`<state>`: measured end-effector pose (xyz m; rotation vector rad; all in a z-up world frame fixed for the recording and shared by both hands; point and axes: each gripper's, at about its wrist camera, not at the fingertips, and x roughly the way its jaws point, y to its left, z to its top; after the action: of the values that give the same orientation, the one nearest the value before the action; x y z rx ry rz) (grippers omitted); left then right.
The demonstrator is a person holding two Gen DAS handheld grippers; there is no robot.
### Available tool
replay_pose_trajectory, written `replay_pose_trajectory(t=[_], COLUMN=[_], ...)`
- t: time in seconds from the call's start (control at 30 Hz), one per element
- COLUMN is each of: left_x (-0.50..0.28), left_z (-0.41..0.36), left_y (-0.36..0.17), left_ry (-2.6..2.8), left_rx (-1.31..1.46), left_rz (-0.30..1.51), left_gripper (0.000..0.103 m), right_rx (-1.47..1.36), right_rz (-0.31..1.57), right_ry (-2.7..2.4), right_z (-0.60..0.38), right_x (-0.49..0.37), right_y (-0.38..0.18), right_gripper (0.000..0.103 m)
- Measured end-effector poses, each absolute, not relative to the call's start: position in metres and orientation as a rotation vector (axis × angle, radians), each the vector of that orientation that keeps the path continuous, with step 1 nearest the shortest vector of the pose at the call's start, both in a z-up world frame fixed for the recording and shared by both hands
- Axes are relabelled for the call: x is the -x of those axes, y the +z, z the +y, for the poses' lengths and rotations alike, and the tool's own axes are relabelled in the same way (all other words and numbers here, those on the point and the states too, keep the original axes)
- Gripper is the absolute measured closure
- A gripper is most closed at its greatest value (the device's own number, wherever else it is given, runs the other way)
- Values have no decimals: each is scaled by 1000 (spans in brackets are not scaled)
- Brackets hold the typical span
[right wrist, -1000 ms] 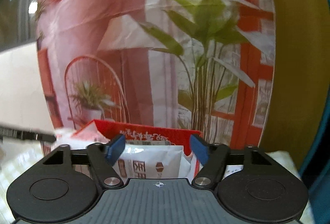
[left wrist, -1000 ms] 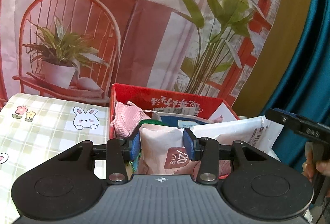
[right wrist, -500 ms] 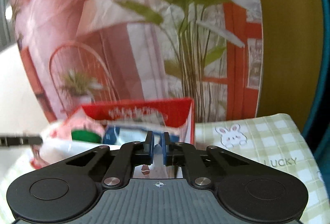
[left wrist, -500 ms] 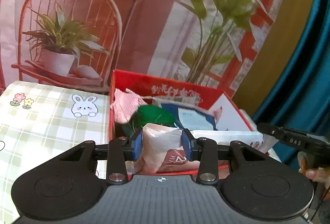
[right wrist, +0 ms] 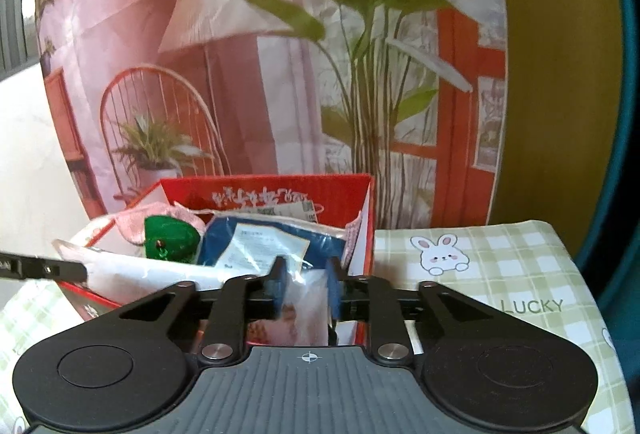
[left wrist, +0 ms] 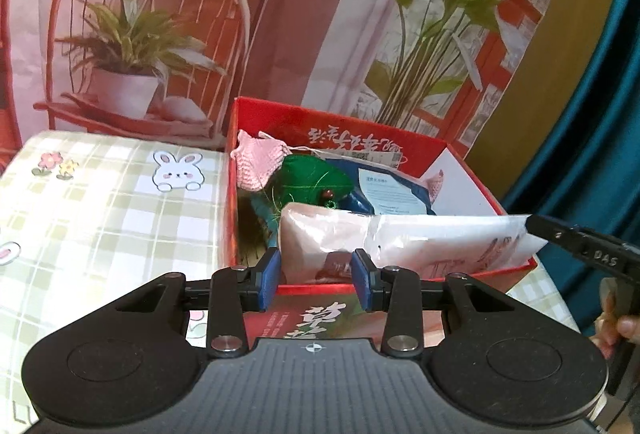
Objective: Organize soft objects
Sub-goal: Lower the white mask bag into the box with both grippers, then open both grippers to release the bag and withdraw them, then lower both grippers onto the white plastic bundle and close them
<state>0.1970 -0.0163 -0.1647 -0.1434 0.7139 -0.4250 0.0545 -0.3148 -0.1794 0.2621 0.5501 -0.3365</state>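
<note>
Nearest the left wrist camera, the left gripper (left wrist: 314, 276) has its blue pads closed against one end of a pink wipes pack (left wrist: 320, 238), which lies across the near wall of the red box (left wrist: 460, 150). It is probably held this way so the soft pack can be steered down among the things already packed rather than dropped on top. The pack's other end, a crinkled white plastic tail, runs toward the box's near right corner, where the right gripper (right wrist: 306, 292) has it between its pads. Those jaws are opening at this moment, and the motion blur leaves it unclear whether they are pressing on the film or merely flank it. A grip at each end would keep a floppy pack from sagging or folding as it goes in. Deeper in the box lies a blue packet (left wrist: 384, 190) with a white label, lying flat and taking up the middle. Left of it is a green yarn ball (left wrist: 316, 182), and behind that, in the far left corner, a pink knitted piece (left wrist: 258, 162) is tucked against the wall, seemingly wedged into the spare space. The box stands on a checked tablecloth (left wrist: 100, 202) printed with rabbits, close to its far edge. Beyond it hangs a printed backdrop (left wrist: 160, 14) showing a chair and plants.
</note>
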Motion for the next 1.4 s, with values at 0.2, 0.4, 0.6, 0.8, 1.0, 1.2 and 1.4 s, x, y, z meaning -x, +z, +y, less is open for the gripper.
replay_pose_trajectory(t=[0.2,0.4,0.6,0.8,1.0,1.2,1.4], left_x=[-167,-126,-85,-57,-44,-35,-34], left_z=[-17,-14,-9,-4,2,8,4], left_y=[-152,-159,-189,-215,-223,-227,-227], left_ry=[-424,-445,-462,-467,-450,-436,-439], left_rx=[97,95,122,147,163,195,200], left_rz=[659,667,748,824,848,855,857], left_gripper=[47,37,36,33,28,28,28], right_rx=[-216,-162,-142,-93,-70,81,91], right_rz=[527,596,721,821,851,921,944], right_ry=[-283,-162,-40,39,47,79,45], right_z=[-301,-268,-230,-197,-184,-165,-165], right_x=[-27,-1,25,48,67,72,68], right_y=[-167,-175,-205,-230,-240,-259,-269], right_gripper=[72,66,65,55,38,35,45])
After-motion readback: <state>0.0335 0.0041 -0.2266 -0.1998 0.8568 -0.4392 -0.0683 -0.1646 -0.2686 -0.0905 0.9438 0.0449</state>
